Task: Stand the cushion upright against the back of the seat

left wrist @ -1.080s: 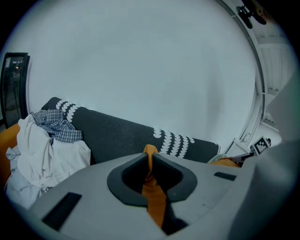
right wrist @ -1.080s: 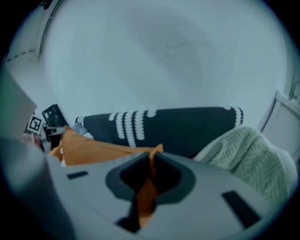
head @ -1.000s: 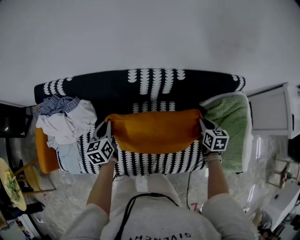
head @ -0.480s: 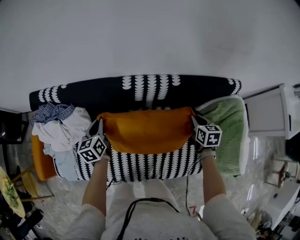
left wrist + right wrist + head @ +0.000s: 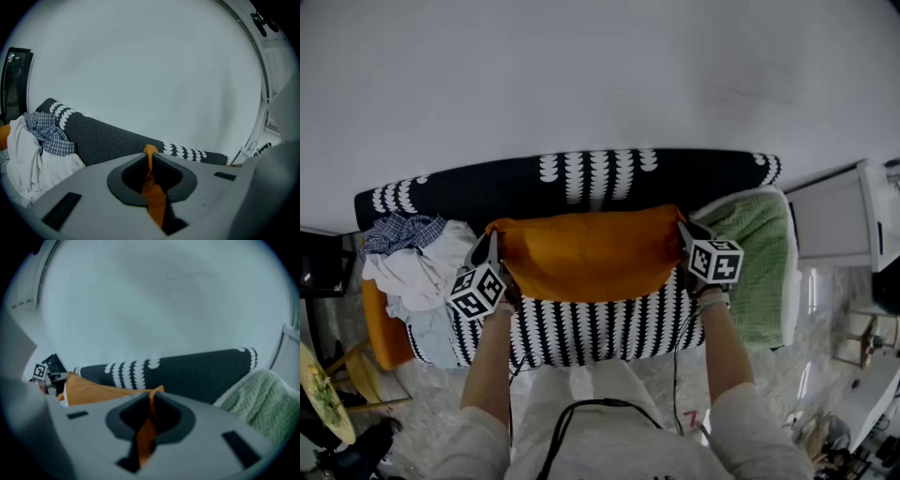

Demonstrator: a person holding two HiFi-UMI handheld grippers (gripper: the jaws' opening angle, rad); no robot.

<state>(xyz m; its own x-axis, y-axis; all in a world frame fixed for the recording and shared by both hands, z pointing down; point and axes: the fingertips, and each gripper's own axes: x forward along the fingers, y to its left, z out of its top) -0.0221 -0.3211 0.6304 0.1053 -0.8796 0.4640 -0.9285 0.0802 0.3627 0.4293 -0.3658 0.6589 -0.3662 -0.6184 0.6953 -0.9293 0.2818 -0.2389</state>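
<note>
Cushion (image 5: 586, 253) corners are pinched: the left gripper (image 5: 150, 157) has its jaws pressed together on a thin fold of orange cloth, and the right gripper (image 5: 151, 399) holds the other end the same way. It looks soft, light and floppy, likely to sag in the middle. Holds lower on the side edges might stand it truer. It spans the seat (image 5: 600, 328), with the left gripper at its 9 o'clock, the right at 3 and the backrest (image 5: 581, 183) at 12. Both forearms reach straight ahead, with the grippers tipped downward.
</note>
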